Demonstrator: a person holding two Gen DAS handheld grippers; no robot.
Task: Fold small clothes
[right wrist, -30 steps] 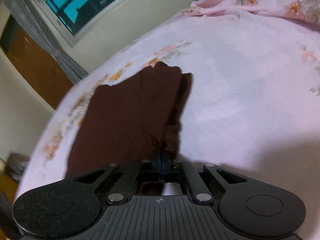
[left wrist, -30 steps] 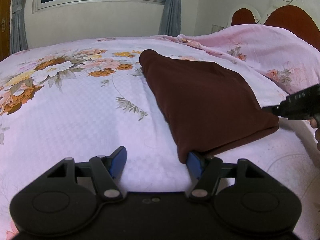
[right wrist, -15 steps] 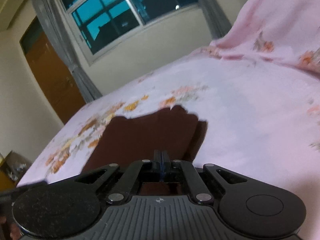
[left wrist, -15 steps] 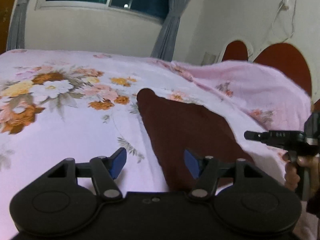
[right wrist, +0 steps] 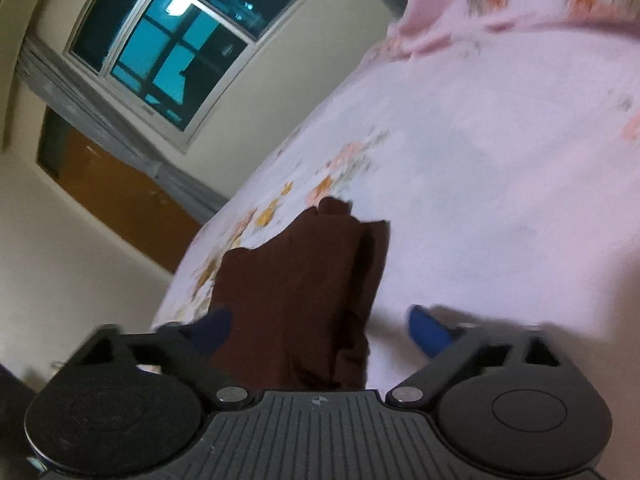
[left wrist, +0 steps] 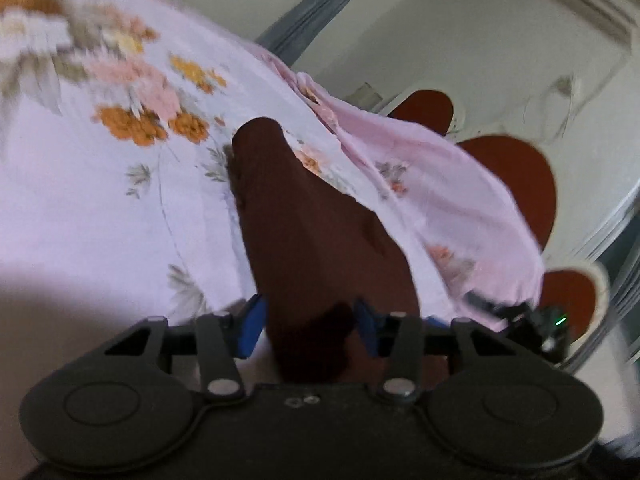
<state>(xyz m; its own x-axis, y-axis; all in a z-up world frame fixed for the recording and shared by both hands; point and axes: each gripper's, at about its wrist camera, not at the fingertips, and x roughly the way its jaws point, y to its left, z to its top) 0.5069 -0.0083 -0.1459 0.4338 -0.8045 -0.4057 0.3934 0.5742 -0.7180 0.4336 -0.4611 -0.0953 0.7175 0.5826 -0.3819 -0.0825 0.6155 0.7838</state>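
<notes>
Now both sets of jaws stand apart: left gripper (left wrist: 308, 326) and right gripper (right wrist: 320, 328) straddle folded dark-brown cloth garment (left wrist: 312, 236) on floral pink bedsheet (left wrist: 100, 200).

Floral bedsheet (left wrist: 100, 208), dark window (right wrist: 168, 40), grey curtains (left wrist: 316, 12)

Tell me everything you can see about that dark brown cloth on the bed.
The brown garment is a soft, plain maroon-brown piece, seemingly folded into a long strip with bunched layers along one edge. It lies on the floral bedsheet. Both pairs of tongs, left and right, stand open around its near end; contact cannot be judged.
</notes>
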